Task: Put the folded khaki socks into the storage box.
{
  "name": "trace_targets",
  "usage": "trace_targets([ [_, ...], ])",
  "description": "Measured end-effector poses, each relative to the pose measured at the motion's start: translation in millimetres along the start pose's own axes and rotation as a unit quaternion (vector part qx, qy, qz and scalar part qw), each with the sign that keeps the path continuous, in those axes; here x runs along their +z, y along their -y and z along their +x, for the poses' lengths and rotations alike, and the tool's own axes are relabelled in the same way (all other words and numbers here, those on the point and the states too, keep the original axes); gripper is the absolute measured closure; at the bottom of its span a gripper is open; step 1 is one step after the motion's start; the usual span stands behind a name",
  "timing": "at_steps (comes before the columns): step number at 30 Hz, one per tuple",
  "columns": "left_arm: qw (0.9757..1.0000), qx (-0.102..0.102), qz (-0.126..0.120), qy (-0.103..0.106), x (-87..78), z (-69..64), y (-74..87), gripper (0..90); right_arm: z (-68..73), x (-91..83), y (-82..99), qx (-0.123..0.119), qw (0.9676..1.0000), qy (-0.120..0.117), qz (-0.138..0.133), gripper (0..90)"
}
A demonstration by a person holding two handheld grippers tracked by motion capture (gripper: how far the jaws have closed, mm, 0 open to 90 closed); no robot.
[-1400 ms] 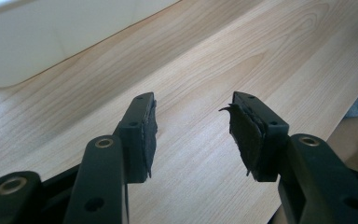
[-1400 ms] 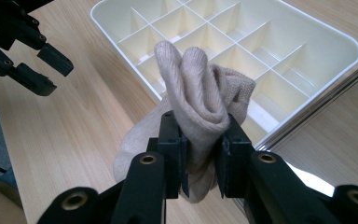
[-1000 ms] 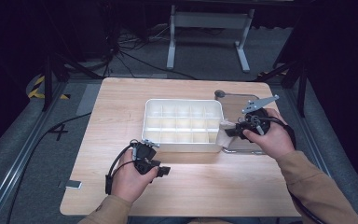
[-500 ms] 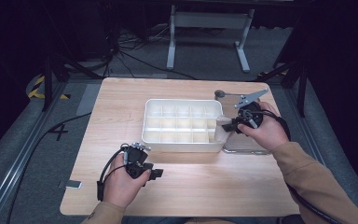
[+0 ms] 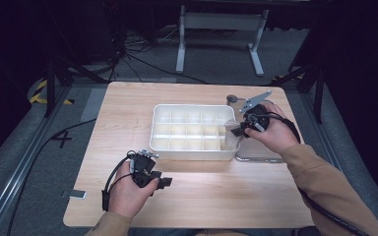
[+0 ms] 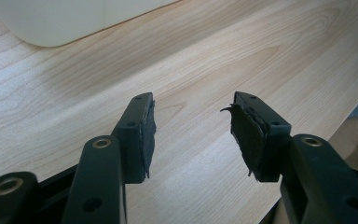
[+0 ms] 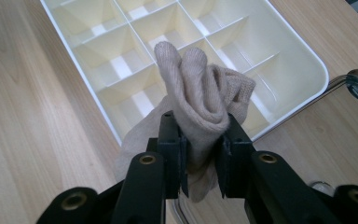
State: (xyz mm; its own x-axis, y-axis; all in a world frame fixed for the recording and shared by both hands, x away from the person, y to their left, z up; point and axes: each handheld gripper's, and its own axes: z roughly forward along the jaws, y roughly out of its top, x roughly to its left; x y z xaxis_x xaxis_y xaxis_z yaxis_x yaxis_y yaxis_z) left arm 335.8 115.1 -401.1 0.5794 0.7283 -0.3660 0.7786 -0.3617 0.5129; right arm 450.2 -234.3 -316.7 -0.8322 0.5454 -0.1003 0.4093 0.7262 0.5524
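One beige knit sock point(image 7: 200, 102), bunched and folded, sits clamped in the right gripper point(image 7: 200, 156) over the white divided tray's point(image 7: 303, 56) corner compartment, probably. Left gripper point(image 6: 193, 130) rests apart, empty.

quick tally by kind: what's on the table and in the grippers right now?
Divided white tray: 1
Beige sock, clamped in the right gripper: 1
Clear container beside the tray: 1
Grippers, counting the open left gripper: 2
Total: 5
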Motion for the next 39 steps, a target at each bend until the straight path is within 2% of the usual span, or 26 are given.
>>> trace_targets([
  [4,1.0,-0.002,0.0,-0.002,0.2,0.0,-0.4,50.0,-0.5,6.7,-1.7,-0.014,0.9998,0.012,0.007,74.3],
  [14,1.0,0.0,0.003,-0.001,2.1,-0.6,-1.9,49.9,2.0,25.4,1.6,-0.031,0.999,0.019,0.025,74.0],
  [19,1.0,0.002,0.005,0.001,3.1,-0.5,-2.3,50.0,3.0,35.4,5.1,-0.035,0.9986,0.019,0.036,73.7],
  [27,1.0,0.0,0.006,0.002,4.3,-1.0,-2.8,49.9,3.4,41.7,6.2,-0.035,0.9981,0.014,0.049,73.6],
  [39,1.0,0.001,0.008,0.001,4.5,-0.9,-3.0,49.8,12.2,60.6,7.8,-0.06,0.9928,0.002,0.104,74.0],
])
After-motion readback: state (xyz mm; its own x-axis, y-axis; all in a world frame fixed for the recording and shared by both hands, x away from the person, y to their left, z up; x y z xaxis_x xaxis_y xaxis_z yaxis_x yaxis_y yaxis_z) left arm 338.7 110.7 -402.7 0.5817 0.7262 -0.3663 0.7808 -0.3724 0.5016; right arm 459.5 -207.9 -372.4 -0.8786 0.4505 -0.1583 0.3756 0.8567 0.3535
